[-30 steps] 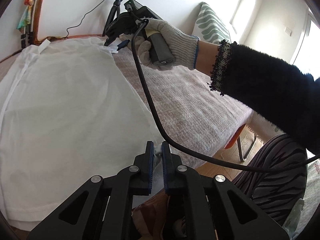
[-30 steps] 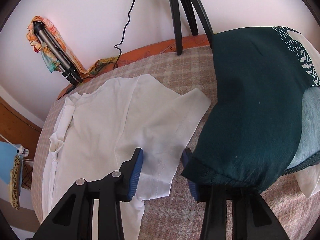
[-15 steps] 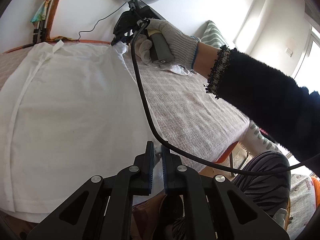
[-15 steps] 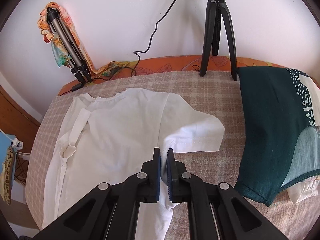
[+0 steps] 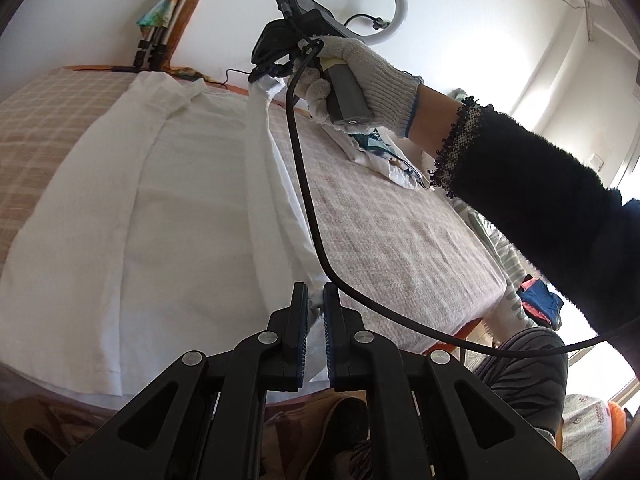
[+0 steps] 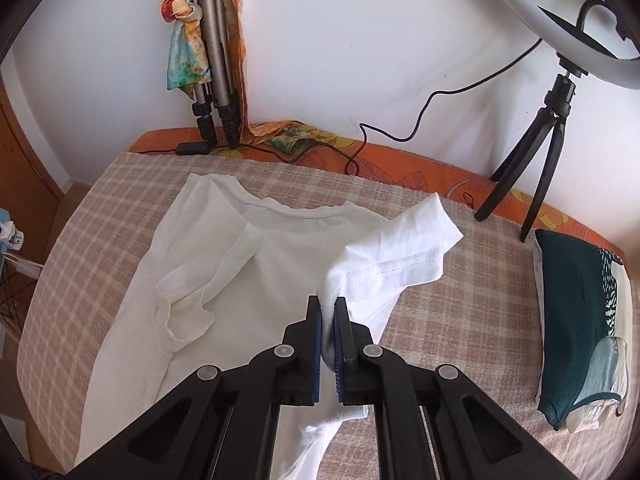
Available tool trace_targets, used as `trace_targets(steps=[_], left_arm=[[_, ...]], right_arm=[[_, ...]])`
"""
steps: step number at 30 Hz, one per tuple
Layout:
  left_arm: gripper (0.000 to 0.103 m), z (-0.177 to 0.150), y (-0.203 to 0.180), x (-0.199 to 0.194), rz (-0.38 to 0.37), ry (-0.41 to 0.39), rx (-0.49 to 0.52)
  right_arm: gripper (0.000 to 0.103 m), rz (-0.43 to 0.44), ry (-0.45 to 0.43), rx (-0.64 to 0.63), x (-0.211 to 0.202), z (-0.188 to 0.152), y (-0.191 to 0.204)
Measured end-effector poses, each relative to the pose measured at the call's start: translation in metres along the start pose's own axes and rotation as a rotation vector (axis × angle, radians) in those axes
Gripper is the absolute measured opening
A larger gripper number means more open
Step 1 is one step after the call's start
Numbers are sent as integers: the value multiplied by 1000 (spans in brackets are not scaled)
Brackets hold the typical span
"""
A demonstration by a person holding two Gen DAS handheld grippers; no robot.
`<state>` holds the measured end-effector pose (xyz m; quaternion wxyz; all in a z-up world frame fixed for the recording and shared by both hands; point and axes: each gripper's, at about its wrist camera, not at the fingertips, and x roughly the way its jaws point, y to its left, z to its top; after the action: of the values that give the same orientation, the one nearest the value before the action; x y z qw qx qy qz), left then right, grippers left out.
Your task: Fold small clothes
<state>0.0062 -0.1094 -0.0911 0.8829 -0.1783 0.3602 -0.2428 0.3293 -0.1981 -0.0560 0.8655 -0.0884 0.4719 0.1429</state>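
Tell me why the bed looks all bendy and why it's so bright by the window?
Left wrist view: the fisheye lens curves the bed, and daylight washes out the window at the right. Right wrist view: the same lens bows the bed edge; the white T-shirt is evenly lit and sharp.

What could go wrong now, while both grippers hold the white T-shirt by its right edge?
1. The left gripper pinches only a thin bit of the white T-shirt hem, so the cloth may slip out when pulled.
2. The right gripper holds the shirt near the sleeve, which hangs loose and may fold in crooked.
3. The black cable runs close along the lifted edge and could drag over it.
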Motion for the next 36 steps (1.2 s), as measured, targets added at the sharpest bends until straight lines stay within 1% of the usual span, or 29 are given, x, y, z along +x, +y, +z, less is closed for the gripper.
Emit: trace_targets(steps=[4, 7, 12, 14, 16, 17, 18, 19, 22, 25, 26, 28, 30, 32, 34, 36], left_arm=[[6, -4, 18, -2, 25, 6, -46], [6, -9, 24, -2, 41, 15, -57], [6, -12, 28, -5, 68, 13, -83], [6, -12, 31, -6, 89, 14, -85], [6, -12, 35, -6, 100, 24, -88], [6, -13, 36, -7, 107, 31, -90], [6, -14, 36, -9, 119, 31, -95], [6, -15, 36, -11, 127, 31, -92], [8, -13, 32, -20, 143, 38, -60], [10, -6, 27, -33, 138, 38, -28], [10, -3, 26, -39, 137, 35, -11], [10, 8, 24, -49, 146, 28, 24], [10, 22, 27, -56, 147, 27, 40], [10, 40, 35, -58, 156, 27, 48], [10, 56, 46, -59, 184, 12, 56], [10, 71, 58, -57, 199, 4, 67]], right_arm=[[3, -7, 34, -47, 24, 4, 31], [3, -11, 58, -71, 40, 4, 47], [3, -15, 80, -77, 56, 4, 58], [4, 3, 88, -64, 60, 5, 58], [9, 28, 92, -51, 62, 5, 57], [19, 38, 88, -46, 61, 6, 55], [39, 63, 84, -38, 59, 6, 54], [42, 94, 73, -28, 54, 6, 52], [40, 207, 20, -12, 29, 5, 39], [40, 270, -42, 39, 4, 3, 12], [40, 273, -59, 66, -2, 2, 0], [40, 248, -78, 123, -11, 4, -25], [42, 220, -78, 192, -11, 6, -51], [40, 215, -67, 259, -7, 7, -72], [39, 222, -56, 307, 1, 8, -85], [37, 222, -42, 330, 10, 8, -90]])
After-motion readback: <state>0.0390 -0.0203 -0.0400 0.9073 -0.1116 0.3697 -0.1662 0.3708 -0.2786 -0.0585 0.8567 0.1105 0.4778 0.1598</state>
